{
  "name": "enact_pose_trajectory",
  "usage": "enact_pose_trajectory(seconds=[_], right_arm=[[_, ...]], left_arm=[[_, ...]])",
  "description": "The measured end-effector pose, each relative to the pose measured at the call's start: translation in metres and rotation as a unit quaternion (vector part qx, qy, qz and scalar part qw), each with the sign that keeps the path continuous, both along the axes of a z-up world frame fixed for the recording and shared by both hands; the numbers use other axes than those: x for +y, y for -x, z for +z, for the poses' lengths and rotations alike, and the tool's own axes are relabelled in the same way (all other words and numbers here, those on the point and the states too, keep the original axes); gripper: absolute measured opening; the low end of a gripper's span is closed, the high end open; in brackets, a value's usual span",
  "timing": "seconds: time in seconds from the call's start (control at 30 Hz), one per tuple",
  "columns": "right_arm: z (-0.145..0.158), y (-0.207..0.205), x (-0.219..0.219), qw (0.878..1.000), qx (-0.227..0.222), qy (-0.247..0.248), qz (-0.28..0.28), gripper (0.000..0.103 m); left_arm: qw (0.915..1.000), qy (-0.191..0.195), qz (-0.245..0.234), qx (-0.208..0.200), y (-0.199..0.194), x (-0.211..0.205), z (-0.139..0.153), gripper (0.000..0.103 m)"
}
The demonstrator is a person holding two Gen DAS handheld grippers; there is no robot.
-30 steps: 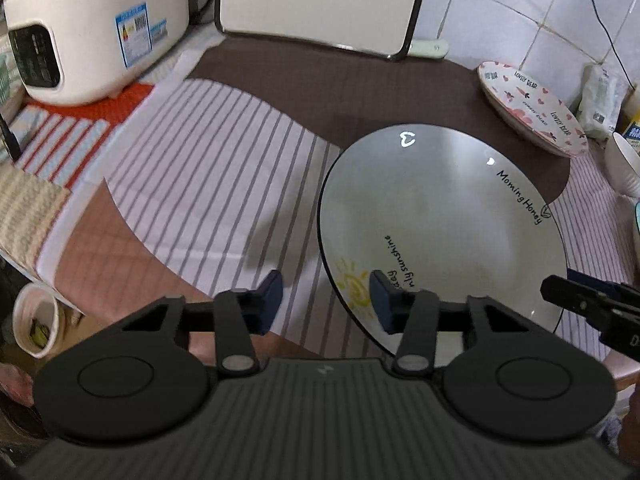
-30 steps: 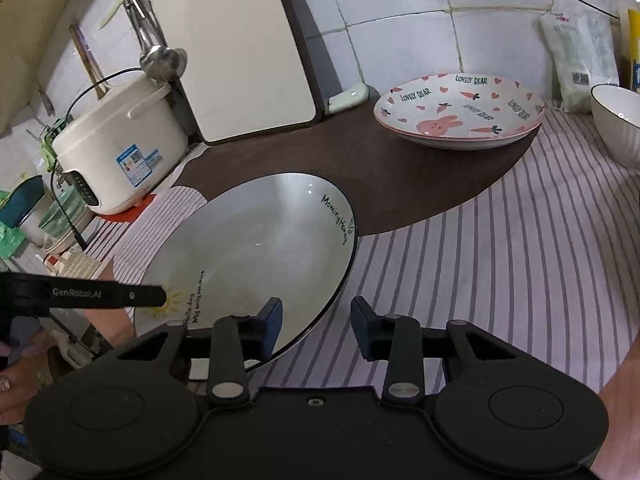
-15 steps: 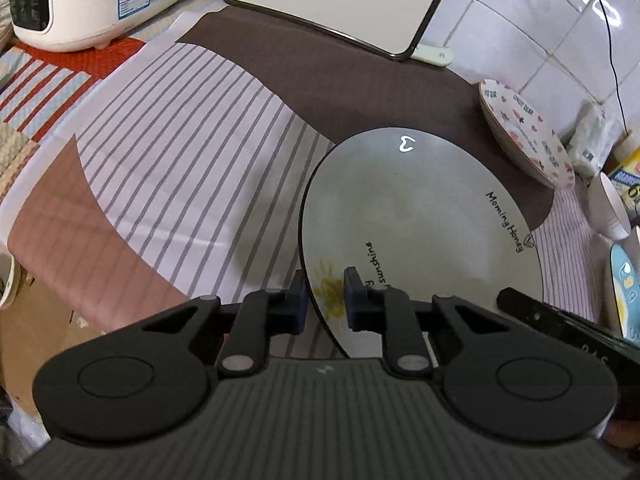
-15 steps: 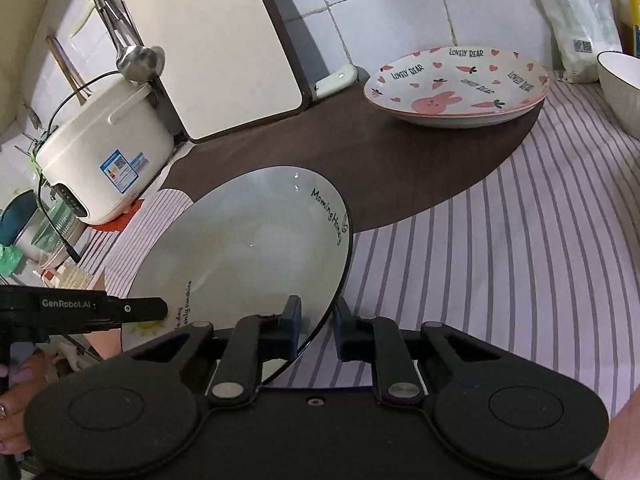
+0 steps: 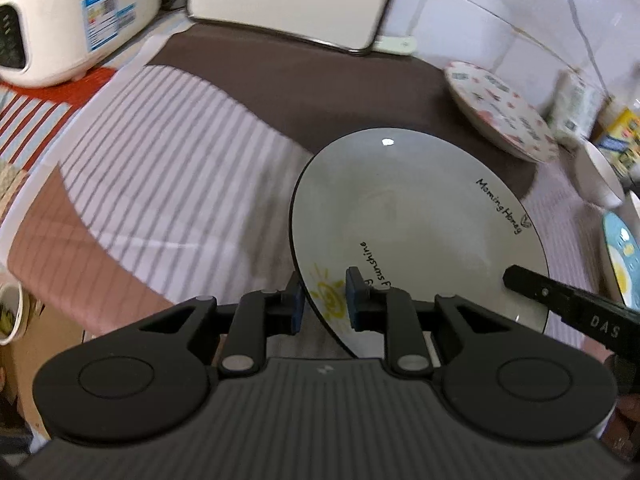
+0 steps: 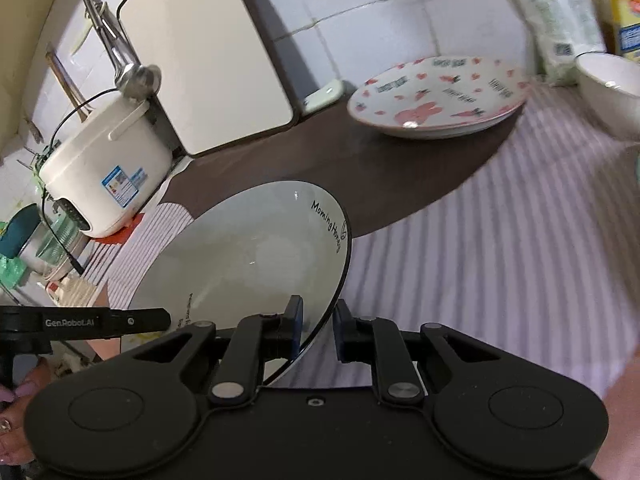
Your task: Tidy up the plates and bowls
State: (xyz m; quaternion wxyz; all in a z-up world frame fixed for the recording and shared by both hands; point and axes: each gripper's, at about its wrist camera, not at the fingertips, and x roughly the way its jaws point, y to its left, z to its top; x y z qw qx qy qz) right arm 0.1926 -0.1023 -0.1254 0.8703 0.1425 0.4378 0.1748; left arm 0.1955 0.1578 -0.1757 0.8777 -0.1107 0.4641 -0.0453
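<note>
In the left wrist view, the left gripper (image 5: 323,300) pinches the near rim of the grey plate (image 5: 416,224), one pad under the edge and one on the sun drawing. The plate fills the centre right of the frame, above the striped cloth on the bench (image 5: 168,168). At the lower right the right gripper (image 5: 560,300) reaches onto the plate's other side. The pink bunny plate (image 5: 500,116) sits at the upper right, with a white bowl (image 5: 596,176) and a blue-rimmed dish (image 5: 620,256) at the right edge (all still apart, nothing stacked).

In the right wrist view, the right gripper (image 6: 316,328) is pressed onto the grey plate (image 6: 248,264) at its right rim, lower centre of the frame. The bunny plate (image 6: 436,100) lies at the upper right, the bowl (image 6: 608,88) beyond it. The rice cooker (image 6: 104,176) stands at the left.

I judge the task barely begun: one plate is gripped by both hands, and the gathering is all left to do.
</note>
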Motion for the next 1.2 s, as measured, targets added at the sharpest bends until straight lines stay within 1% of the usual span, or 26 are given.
enact_pose_trajectory(seconds=[0.17,0.33,0.5,0.6,0.8,0.9,1.0,1.2], right_arm=[[0.019,0.016,-0.032,0.999,-0.012,0.016,-0.025,0.02],[0.034,0.026,-0.068,0.997,-0.026,0.035,-0.059,0.021],[0.039,0.035,-0.101,0.994,-0.031,0.045,-0.096,0.021],[0.036,0.035,-0.111,0.992,-0.027,0.049,-0.113,0.021],[0.029,0.029,-0.118,0.991,-0.023,0.052,-0.125,0.021],[0.023,0.023,-0.115,0.99,-0.018,0.065,-0.126,0.021],[0.016,0.018,-0.113,0.989,-0.007,0.064,-0.132,0.021],[0.009,0.011,-0.112,0.988,-0.003,0.073,-0.137,0.021]], left_arm=[[0.9992,0.011,-0.037,-0.008,-0.004,-0.029,0.009,0.019],[0.9963,0.028,-0.081,-0.013,-0.013,-0.07,0.016,0.019],[0.9927,0.034,-0.115,-0.006,-0.024,-0.111,0.02,0.019],[0.991,0.029,-0.13,-0.006,-0.028,-0.126,0.019,0.019],[0.9902,0.039,-0.133,0.018,-0.045,-0.132,0.009,0.019],[0.9902,0.034,-0.133,0.023,-0.053,-0.134,0.003,0.019],[0.9904,0.025,-0.133,0.031,-0.062,-0.136,-0.002,0.02],[0.99,0.012,-0.137,0.03,-0.067,-0.141,-0.004,0.02]])
